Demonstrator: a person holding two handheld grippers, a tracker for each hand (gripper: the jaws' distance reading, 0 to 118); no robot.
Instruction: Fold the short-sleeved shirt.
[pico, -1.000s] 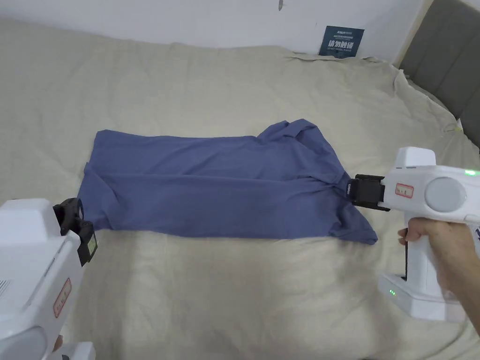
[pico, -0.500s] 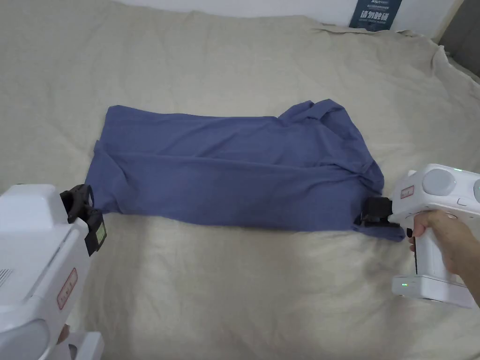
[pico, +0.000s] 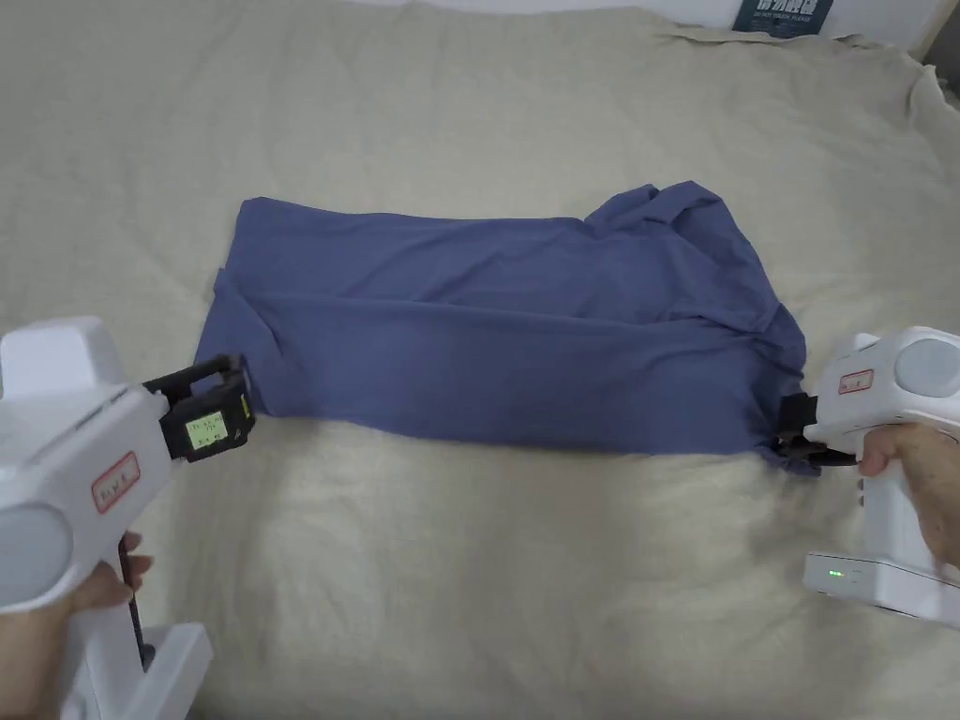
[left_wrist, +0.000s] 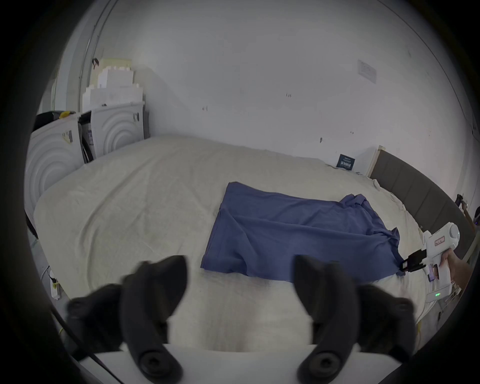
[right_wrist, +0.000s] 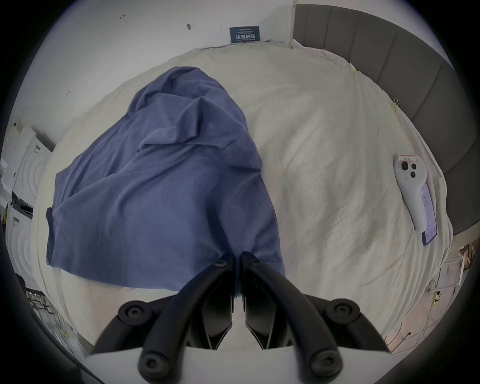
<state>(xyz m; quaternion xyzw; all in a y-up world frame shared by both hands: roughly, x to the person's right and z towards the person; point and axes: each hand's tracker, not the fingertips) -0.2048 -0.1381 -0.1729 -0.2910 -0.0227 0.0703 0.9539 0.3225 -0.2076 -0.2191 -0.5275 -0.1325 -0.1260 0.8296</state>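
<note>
Short-sleeved shirt (pico: 506, 328) spread long-folded on bed sheet (pico: 487, 581). Right gripper (right_wrist: 237, 259) clenched on its near right corner; left gripper (left_wrist: 240, 275) spread wide, just beside near left corner. White handheld device (right_wrist: 413, 192) visible far right in right gripper view.

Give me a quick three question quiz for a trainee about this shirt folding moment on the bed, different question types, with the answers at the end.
1. True or false: the left gripper has its jaws spread apart with no cloth between them.
2. Multiple choice: the right gripper is A) open above the bed sheet, B) shut on the near right corner of the blue shirt, C) resting on the white handheld device.
3. Fill in: the shirt lies as a long band, with its bunched end toward the person's ____ side.

Key: 1 true; 2 B; 3 right.
</note>
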